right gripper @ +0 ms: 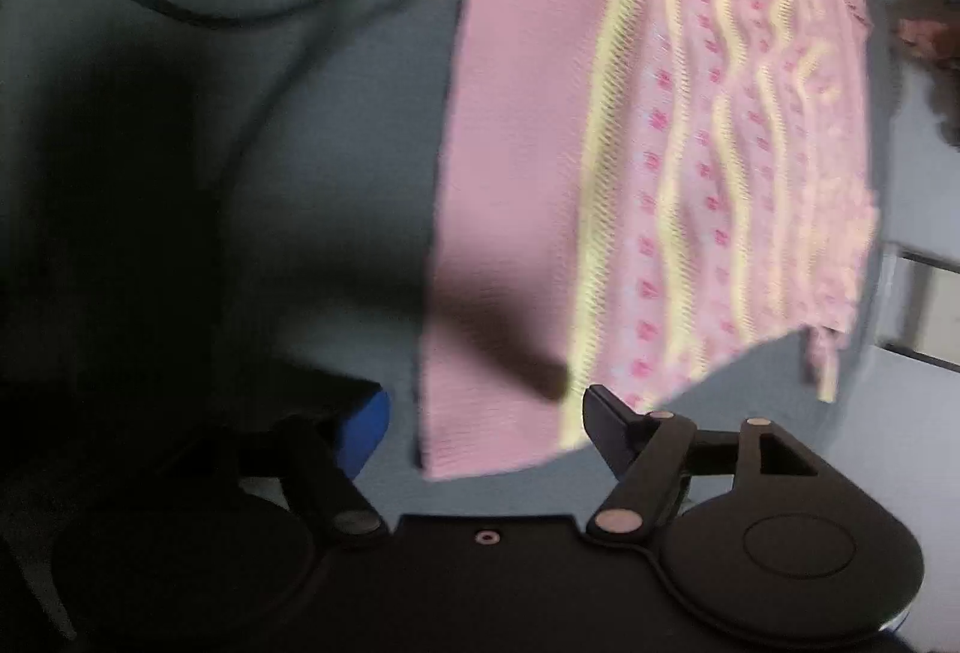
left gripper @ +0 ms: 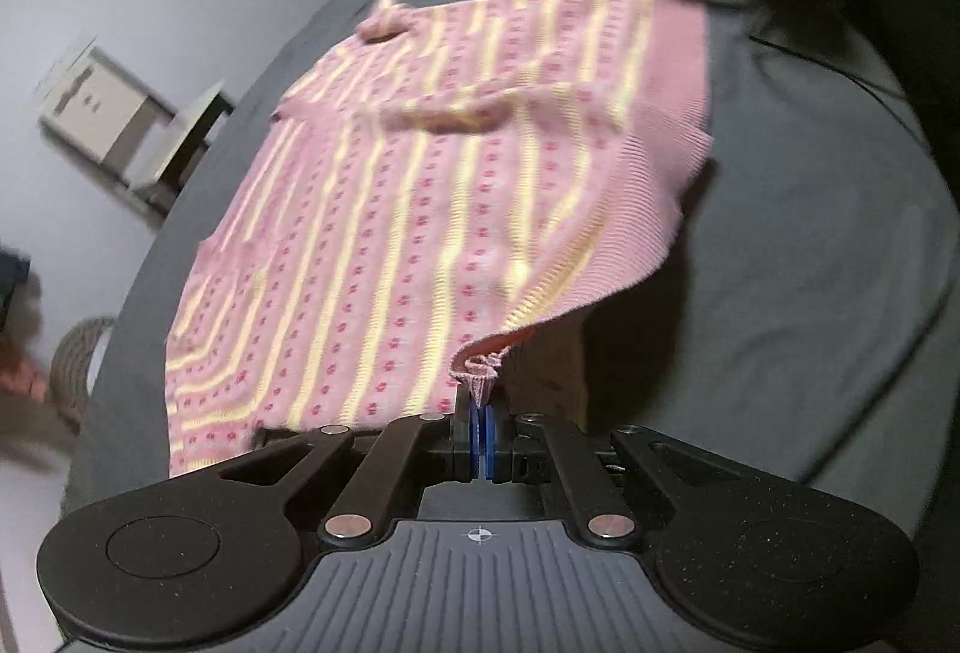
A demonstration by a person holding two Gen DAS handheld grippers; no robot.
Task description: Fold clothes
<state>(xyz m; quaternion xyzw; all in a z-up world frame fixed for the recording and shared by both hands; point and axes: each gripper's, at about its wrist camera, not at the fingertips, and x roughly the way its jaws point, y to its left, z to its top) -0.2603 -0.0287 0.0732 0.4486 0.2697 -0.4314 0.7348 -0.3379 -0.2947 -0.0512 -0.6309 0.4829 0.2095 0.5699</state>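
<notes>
Firstly, left wrist view: left gripper (left gripper: 482,428) pinching a hem corner of the pink knitted garment with yellow stripes (left gripper: 420,185), lifted off the dark grey cloth-covered surface (left gripper: 810,245). Folding barely begun. Woven basket (left gripper: 75,359) beside, contents hidden. Right wrist view: right gripper (right gripper: 480,425) spread, gripping nothing, just beside the garment edge.

Dim, motion-blurred fisheye views with heavy shadows.
</notes>
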